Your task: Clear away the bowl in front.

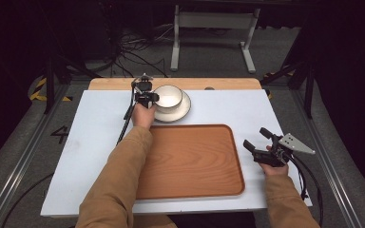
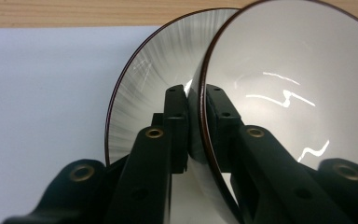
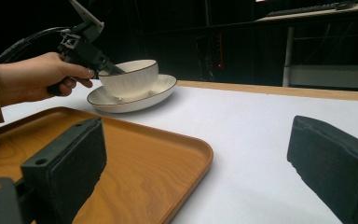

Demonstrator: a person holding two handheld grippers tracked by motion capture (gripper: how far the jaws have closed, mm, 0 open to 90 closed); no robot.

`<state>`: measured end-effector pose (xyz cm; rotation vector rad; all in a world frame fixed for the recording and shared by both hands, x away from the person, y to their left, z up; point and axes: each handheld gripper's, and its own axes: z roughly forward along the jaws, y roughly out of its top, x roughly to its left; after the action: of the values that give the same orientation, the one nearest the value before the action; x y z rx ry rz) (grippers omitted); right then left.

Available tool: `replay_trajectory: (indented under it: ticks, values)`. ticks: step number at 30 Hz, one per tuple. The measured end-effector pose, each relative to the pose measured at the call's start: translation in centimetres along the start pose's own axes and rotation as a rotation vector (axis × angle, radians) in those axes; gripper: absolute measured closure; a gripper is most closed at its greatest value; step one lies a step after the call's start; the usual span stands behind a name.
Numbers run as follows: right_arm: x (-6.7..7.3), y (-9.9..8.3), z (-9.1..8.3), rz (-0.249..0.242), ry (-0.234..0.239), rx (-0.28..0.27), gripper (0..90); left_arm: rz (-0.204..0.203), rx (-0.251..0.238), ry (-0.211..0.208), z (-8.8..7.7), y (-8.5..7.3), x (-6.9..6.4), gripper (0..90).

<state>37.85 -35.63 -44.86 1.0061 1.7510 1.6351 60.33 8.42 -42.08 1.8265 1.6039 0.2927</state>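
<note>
A white bowl (image 1: 168,97) with a dark rim sits on a white plate (image 1: 184,110) at the far side of the table. My left gripper (image 1: 155,97) is shut on the bowl's left rim; in the left gripper view its jaws pinch the bowl wall (image 2: 279,84) with the plate (image 2: 144,93) behind. The bowl (image 3: 130,77) and plate (image 3: 158,91) also appear in the right gripper view, with the left gripper (image 3: 109,69) on the rim. My right gripper (image 1: 257,138) hovers open just right of the wooden tray (image 1: 190,159), nothing between its jaws.
The tray (image 3: 135,163) lies mid-table on a white mat (image 1: 100,123). A wooden table edge (image 1: 114,83) runs behind the plate. Cables trail from both grippers. A metal stand (image 1: 214,33) is on the floor beyond the table.
</note>
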Motion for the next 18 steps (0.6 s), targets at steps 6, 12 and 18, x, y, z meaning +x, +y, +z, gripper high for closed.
replay_trajectory:
  ticks: [6, 12, 18]
  values:
    - [0.00, 0.00, 0.00, 0.004, 0.000, 0.000, 5.0, -0.013, -0.005, 0.001, 0.02, 0.00, -0.06, 81.6]
    - [-0.04, 0.00, -0.04, 0.007, 0.001, -0.001, 5.1, -0.021, -0.005, 0.000, -0.10, 0.05, -0.03, 82.3]
    - [-0.05, 0.00, -0.06, 0.008, 0.000, -0.001, 5.1, -0.026, -0.012, -0.017, -0.64, 0.17, -0.10, 82.0]
